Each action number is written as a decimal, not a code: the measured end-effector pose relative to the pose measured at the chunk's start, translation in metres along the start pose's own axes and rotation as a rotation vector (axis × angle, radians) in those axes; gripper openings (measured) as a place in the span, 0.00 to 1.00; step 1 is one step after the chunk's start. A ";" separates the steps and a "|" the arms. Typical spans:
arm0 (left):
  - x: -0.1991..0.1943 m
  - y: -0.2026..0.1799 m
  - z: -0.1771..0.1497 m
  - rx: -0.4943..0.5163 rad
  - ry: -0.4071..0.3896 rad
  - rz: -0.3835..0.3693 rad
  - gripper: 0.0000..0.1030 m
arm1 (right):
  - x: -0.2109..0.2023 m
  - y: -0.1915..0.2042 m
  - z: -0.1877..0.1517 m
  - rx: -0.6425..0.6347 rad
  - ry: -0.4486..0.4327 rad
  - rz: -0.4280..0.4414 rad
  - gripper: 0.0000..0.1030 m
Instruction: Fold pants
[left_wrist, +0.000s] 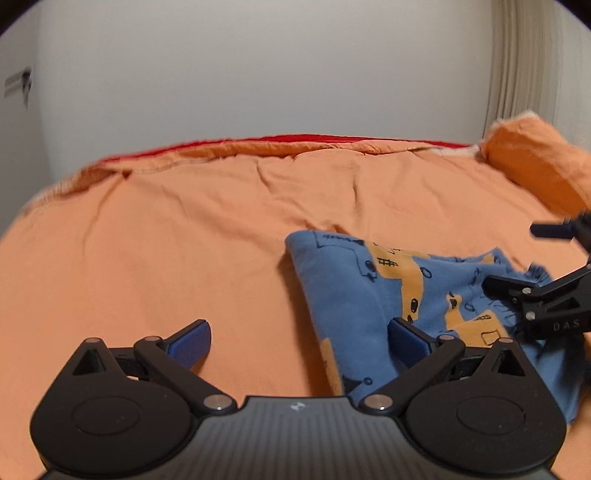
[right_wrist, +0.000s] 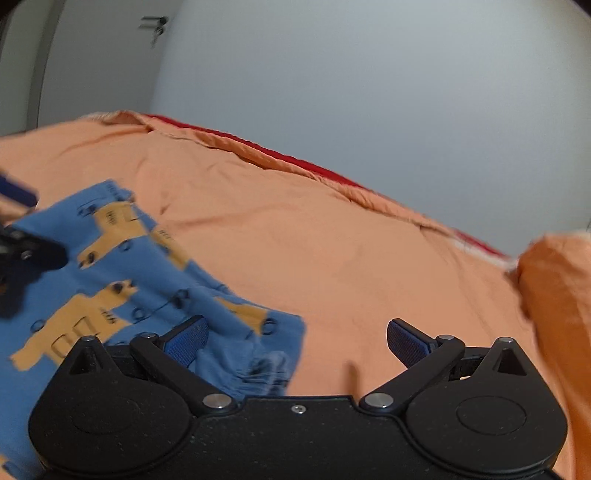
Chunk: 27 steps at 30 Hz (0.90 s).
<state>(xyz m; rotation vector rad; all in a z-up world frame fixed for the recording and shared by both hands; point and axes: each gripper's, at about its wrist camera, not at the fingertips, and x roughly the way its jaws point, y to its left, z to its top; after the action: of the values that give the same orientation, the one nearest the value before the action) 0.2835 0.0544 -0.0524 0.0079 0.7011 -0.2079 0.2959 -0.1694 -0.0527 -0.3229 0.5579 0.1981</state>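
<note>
The blue pants (left_wrist: 351, 295) with orange animal print lie bunched on the orange bedspread (left_wrist: 166, 240), between our two grippers. Our left gripper (left_wrist: 299, 341) stands wide, empty, with the pants to its right; our right gripper (right_wrist: 297, 341), equally wide, has the gathered waistband (right_wrist: 258, 373) at its left finger, so we judge it nearer.

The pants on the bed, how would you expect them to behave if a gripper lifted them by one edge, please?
The pants look like thin, soft knit, already bunched and creased, so they would probably droop and unfold rather than hold shape. They seem light. The gathered waistband is thicker and may give a surer grip. The wrinkled sheet may drag along if pushed.
</note>
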 end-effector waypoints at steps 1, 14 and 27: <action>-0.003 0.005 -0.001 -0.034 0.005 -0.010 1.00 | 0.001 -0.006 0.002 0.032 0.010 0.007 0.99; 0.004 0.029 0.010 -0.159 -0.004 -0.006 1.00 | -0.010 -0.024 -0.019 0.094 -0.003 -0.092 0.99; -0.074 -0.019 -0.059 -0.148 0.012 0.053 1.00 | -0.080 0.030 -0.051 0.057 0.002 -0.022 0.99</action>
<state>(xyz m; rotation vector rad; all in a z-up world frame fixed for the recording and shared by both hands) 0.1872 0.0540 -0.0491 -0.1137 0.7261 -0.1050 0.1963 -0.1672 -0.0574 -0.2742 0.5610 0.1606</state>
